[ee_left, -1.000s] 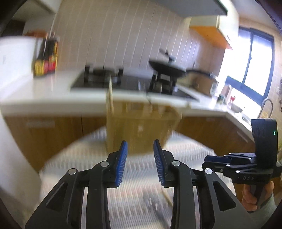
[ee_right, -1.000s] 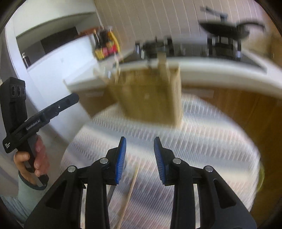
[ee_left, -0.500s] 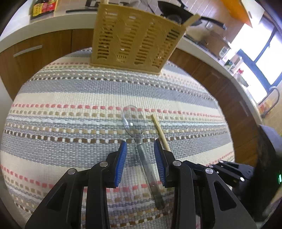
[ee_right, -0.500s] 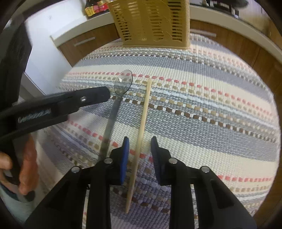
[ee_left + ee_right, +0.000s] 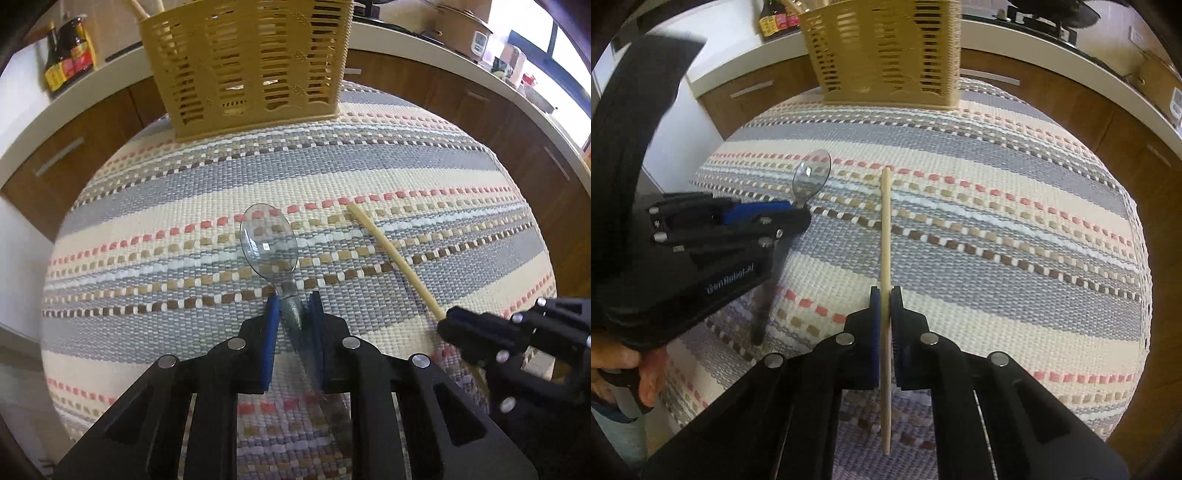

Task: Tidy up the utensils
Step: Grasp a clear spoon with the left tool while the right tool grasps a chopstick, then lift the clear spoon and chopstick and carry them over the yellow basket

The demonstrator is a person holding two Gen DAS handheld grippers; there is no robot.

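Clamping the chopstick [image 5: 885, 236], the right claw [image 5: 885, 295] is clenched on its near half; the left claw [image 5: 293, 306] is closing around the spoon [image 5: 269, 243] neck. Both utensils point lengthwise toward the basket [image 5: 882, 51] straight ahead, well apart from it.

A white counter [image 5: 424, 37] curves over brown wooden cabinets [image 5: 85, 133]; sauce bottles [image 5: 68, 55] stand on it at the left, and daylight glares from a window [image 5: 535, 40] at the right.

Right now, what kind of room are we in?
Most likely a home kitchen: a white countertop over wooden cabinets, sauce bottles on it, and a stove with a pan.
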